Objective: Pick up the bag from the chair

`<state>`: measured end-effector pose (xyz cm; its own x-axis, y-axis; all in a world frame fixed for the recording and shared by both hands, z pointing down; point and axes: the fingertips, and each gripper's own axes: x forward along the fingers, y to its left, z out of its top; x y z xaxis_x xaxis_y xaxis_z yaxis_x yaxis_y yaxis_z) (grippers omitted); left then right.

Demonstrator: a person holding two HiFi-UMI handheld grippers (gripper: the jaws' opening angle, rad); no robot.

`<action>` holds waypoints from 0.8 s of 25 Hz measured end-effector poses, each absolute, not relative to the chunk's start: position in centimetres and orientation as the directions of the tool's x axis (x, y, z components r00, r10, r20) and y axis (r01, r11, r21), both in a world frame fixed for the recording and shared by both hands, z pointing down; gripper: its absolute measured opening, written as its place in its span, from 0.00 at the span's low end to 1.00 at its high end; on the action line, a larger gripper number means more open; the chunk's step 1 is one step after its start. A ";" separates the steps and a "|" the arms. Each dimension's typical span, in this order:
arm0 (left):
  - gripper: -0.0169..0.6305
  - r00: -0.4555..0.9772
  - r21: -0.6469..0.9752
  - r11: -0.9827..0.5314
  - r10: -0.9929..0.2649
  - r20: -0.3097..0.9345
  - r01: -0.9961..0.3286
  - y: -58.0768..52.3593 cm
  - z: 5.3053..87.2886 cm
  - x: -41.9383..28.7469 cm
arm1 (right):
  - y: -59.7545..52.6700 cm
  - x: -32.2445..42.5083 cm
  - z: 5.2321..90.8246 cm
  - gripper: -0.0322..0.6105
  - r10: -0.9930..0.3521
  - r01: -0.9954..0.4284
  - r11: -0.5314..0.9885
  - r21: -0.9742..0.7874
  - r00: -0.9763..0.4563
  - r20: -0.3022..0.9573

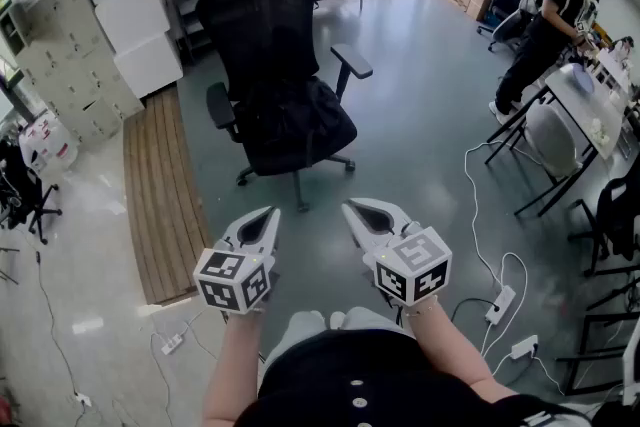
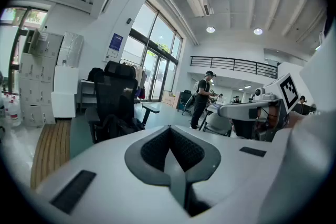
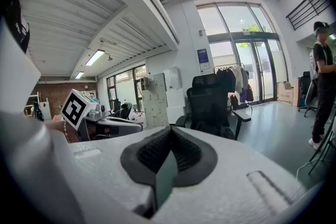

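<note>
A big grey floor fills the room. A black chair stands in the upper middle of the head view. The black bag lies on its seat, slumped toward the right armrest. A person stands at a white table in the upper right. A wooden strip runs down the left. At the bottom, the left gripper and right gripper point up at the chair, well apart from the bag, with only floor between. Both are pinched closed, holding nothing. A white power strip lies at the lower right.
</note>
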<state>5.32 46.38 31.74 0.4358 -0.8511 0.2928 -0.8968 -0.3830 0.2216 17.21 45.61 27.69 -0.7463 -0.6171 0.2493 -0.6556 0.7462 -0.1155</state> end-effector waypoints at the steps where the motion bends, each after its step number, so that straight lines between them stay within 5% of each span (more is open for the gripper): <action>1: 0.05 0.435 0.225 -0.380 -0.852 0.293 -0.897 46.5 31.9 5.2 | 45.5 17.4 27.9 0.05 -0.623 -0.662 0.740 -0.117 -0.740 0.253; 20: 0.05 0.505 0.316 -0.418 -0.816 0.282 -0.852 47.0 34.1 3.5 | 44.9 14.8 30.8 0.05 -0.639 -0.690 0.704 -0.166 -0.718 0.275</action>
<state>3.46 46.98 34.15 0.5047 -0.8158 0.2824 -0.8518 -0.4176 0.3163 14.82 44.91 30.85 -0.7184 -0.6389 0.2750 -0.6901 0.7043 -0.1664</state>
